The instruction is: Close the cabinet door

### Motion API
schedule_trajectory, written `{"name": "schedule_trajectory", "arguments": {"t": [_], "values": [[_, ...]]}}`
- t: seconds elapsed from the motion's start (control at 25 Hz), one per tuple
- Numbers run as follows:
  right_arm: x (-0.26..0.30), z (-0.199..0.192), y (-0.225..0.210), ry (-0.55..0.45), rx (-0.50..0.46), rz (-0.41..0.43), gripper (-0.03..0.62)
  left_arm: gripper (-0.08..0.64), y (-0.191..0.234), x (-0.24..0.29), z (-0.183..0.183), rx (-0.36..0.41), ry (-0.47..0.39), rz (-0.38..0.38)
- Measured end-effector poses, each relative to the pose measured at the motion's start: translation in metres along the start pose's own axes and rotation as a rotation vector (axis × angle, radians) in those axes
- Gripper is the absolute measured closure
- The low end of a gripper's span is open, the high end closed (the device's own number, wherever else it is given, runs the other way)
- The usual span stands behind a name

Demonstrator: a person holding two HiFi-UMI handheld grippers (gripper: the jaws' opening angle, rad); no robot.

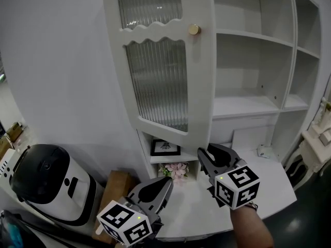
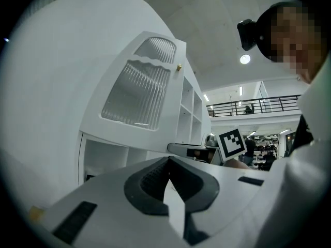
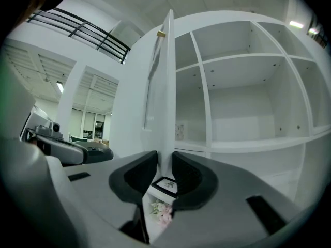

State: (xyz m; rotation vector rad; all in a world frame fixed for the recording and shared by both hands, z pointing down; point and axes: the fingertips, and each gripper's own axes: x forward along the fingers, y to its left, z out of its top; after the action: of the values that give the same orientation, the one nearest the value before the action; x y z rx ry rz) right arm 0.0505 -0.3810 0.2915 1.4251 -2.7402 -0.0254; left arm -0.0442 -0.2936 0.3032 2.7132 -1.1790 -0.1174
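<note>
The white cabinet door (image 1: 160, 81), with ribbed glass and a gold knob (image 1: 194, 29), stands swung out from the cabinet. My right gripper (image 1: 204, 153) sits just under the door's lower free corner. In the right gripper view the door (image 3: 166, 87) is edge-on, in line with the narrow gap of the right gripper (image 3: 165, 167); its jaws stand apart and no pad visibly presses on it. My left gripper (image 1: 166, 182) hangs lower left of the door, jaws together and empty. In the left gripper view the left gripper (image 2: 168, 161) points at the door's glass face (image 2: 137, 94).
Open shelves (image 1: 248, 105) fill the cabinet behind the door. A framed picture (image 1: 165, 148) and pink flowers (image 1: 176, 169) sit in the low niche. A white counter (image 1: 258, 185) runs below. A black-and-white appliance (image 1: 49, 182) and a cardboard box (image 1: 116, 185) stand at the left.
</note>
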Motion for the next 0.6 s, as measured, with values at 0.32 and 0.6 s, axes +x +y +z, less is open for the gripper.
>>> {"name": "schedule_trajectory", "arguments": {"t": [0.32,0.6], "values": [[0.009,-0.001,-0.018,0.005,-0.018,0.048,0.505,0.557,-0.004,0.018,-0.002,-0.002,-0.022,0.042],[0.019,-0.002,-0.031,0.004,-0.023,0.067,0.499,0.557,-0.002,0.028,-0.007,-0.006,-0.024,0.08]]}}
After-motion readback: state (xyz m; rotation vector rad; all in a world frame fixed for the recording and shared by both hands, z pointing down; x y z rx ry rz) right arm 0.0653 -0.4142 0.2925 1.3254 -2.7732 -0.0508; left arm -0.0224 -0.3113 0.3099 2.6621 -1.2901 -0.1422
